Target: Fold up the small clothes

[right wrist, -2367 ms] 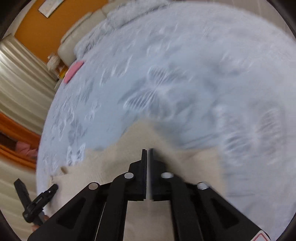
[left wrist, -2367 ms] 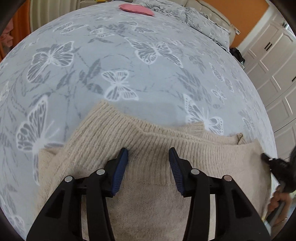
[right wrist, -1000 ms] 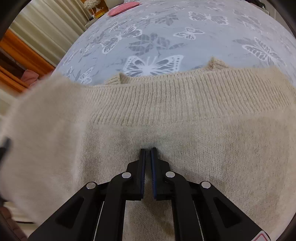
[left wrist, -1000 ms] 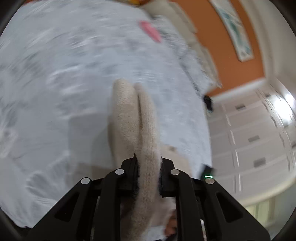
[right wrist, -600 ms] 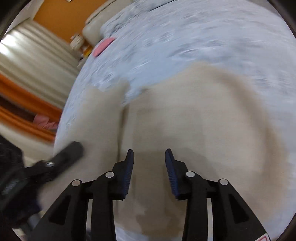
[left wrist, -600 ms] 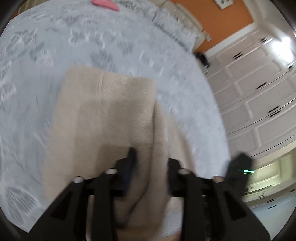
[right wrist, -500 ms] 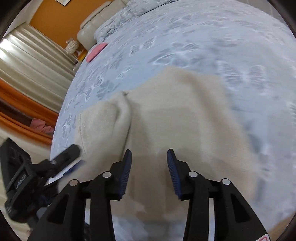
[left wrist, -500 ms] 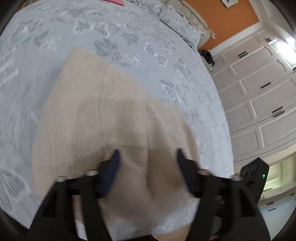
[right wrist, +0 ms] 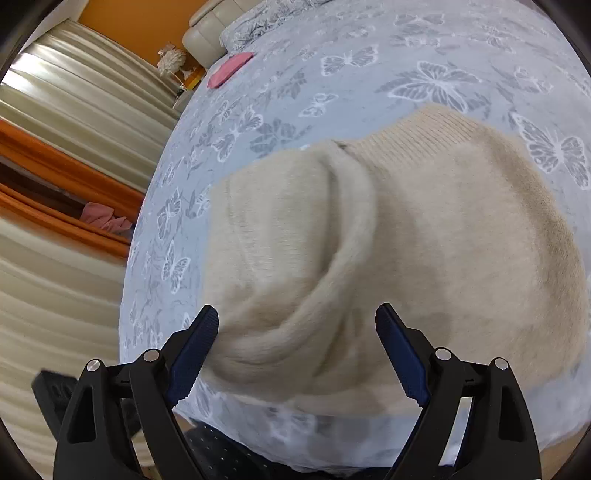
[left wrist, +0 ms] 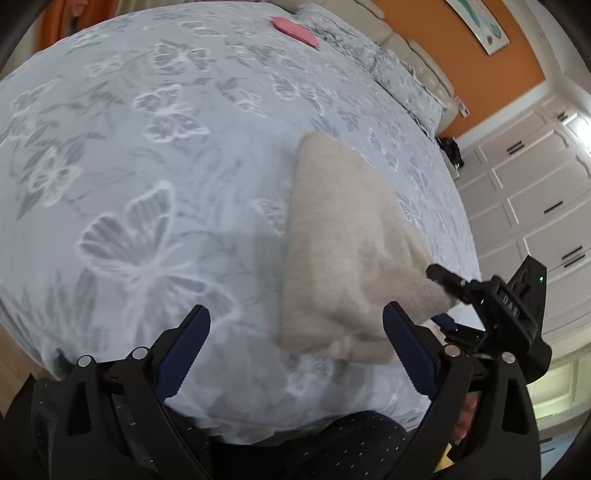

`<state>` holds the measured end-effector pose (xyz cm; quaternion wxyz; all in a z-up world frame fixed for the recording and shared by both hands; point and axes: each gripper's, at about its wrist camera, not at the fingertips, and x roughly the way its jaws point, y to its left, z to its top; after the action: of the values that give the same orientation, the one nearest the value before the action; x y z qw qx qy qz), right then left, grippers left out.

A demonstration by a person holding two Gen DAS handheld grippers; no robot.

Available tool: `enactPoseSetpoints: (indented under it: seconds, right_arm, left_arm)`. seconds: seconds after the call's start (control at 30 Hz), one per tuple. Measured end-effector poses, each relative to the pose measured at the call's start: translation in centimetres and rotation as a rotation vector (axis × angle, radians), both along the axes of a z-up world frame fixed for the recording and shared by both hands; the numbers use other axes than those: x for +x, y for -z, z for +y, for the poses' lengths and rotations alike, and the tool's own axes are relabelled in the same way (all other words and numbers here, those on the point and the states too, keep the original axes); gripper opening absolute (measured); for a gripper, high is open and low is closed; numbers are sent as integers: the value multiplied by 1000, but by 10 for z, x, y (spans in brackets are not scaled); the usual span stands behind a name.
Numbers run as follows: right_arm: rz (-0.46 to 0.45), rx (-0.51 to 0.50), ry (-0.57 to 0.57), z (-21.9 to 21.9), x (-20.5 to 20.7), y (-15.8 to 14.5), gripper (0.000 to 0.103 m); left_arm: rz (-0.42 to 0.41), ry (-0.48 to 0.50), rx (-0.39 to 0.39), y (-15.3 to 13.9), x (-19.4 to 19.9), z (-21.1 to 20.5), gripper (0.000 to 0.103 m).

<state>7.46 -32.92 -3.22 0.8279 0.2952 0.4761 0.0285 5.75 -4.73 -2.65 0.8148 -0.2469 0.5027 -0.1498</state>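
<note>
A beige knit sweater (left wrist: 343,254) lies folded over on the butterfly-print bedspread (left wrist: 147,155), near the bed's front edge. My left gripper (left wrist: 295,347) hovers to its left with jaws opening wide; only the sweater's near corner lies below the gap, untouched. In the right wrist view the sweater (right wrist: 406,240) fills the middle, one thick fold rolled toward the front. My right gripper (right wrist: 297,345) is also opening, above that fold, and its pads do not press on it. The right gripper's body (left wrist: 509,306) shows at the sweater's right edge.
A pink cloth (left wrist: 295,26) lies far back on the bed beside grey pillows (left wrist: 402,74). White cupboard doors (left wrist: 535,192) stand to the right; curtains (right wrist: 66,122) hang beyond the bed's left side. Dark clothing of the person (left wrist: 332,446) shows at the bottom edge.
Both grippers were shut on the sweater a second ago; both have let go and spread wide. The sweater now rests folded on the bed, and the left gripper has drawn off to its left.
</note>
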Motion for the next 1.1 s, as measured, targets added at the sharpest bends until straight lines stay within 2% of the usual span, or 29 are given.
enactPoseSetpoints:
  seconds: [0.03, 0.1, 0.17, 0.23, 0.3, 0.33, 0.37, 0.4, 0.43, 0.53, 0.6, 0.63, 0.7, 0.73, 0.8, 0.87, 0.9, 0.93, 1.0, 1.1]
  right_arm:
    - [-22, -70, 28, 6, -6, -11, 85]
    - [-83, -135, 35, 14, -15, -28, 85]
    - [-116, -182, -46, 28, -12, -38, 85]
    - [-81, -251, -129, 40, 2, -33, 85]
    - [-8, -308, -185, 47, 20, -11, 84]
    - [33, -292, -207, 46, 26, 2, 63]
    - [61, -264, -218, 42, 26, 9, 37]
    - [68, -203, -199, 31, 24, 12, 25]
    - [26, -161, -172, 20, 17, 4, 24]
    - [-64, -172, -88, -7, -12, -25, 23]
    - [-67, -156, -31, -34, -31, -18, 24]
    - [-41, -161, -21, -40, -32, -7, 30]
    - [99, -185, -45, -50, -29, 37, 40]
    - [126, -137, -42, -54, -30, 48, 44]
    - [54, -86, -11, -59, -34, 35, 47]
    - [-24, -102, 29, -64, -33, 15, 64]
    - [-42, -111, 43, -66, -31, 10, 77]
    - [-53, -101, 47, -70, -25, 7, 83]
    - [-17, -63, 36, -74, -12, 16, 85]
    - [66, 49, 12, -76, 4, 44, 86]
  left_arm:
    - [-2, 0, 1, 0, -3, 5, 92]
    - [-8, 9, 4, 0, -10, 8, 92]
    - [-12, 29, 8, 1, -12, 4, 93]
    - [-14, 64, 21, 4, -16, -4, 93]
    - [-5, 96, 20, 8, -20, -11, 93]
    - [4, 108, 13, 10, -21, -15, 93]
    - [16, 122, 1, 11, -22, -19, 93]
    - [22, 130, -3, 11, -23, -21, 93]
    - [22, 138, -5, 11, -24, -23, 93]
    - [3, 168, 8, 9, -27, -24, 93]
    - [-4, 182, 26, 12, -24, -25, 93]
    - [3, 186, 32, 16, -23, -27, 93]
    - [36, 190, 30, 26, -16, -35, 93]
    - [49, 193, 20, 29, -13, -41, 93]
    - [59, 205, 2, 31, -7, -52, 93]
    - [59, 219, 11, 30, -2, -63, 93]
    - [53, 224, 11, 29, 0, -66, 93]
    - [44, 229, 11, 27, 1, -70, 93]
    - [36, 235, 18, 26, 3, -79, 93]
    - [47, 244, 19, 27, 7, -90, 93]
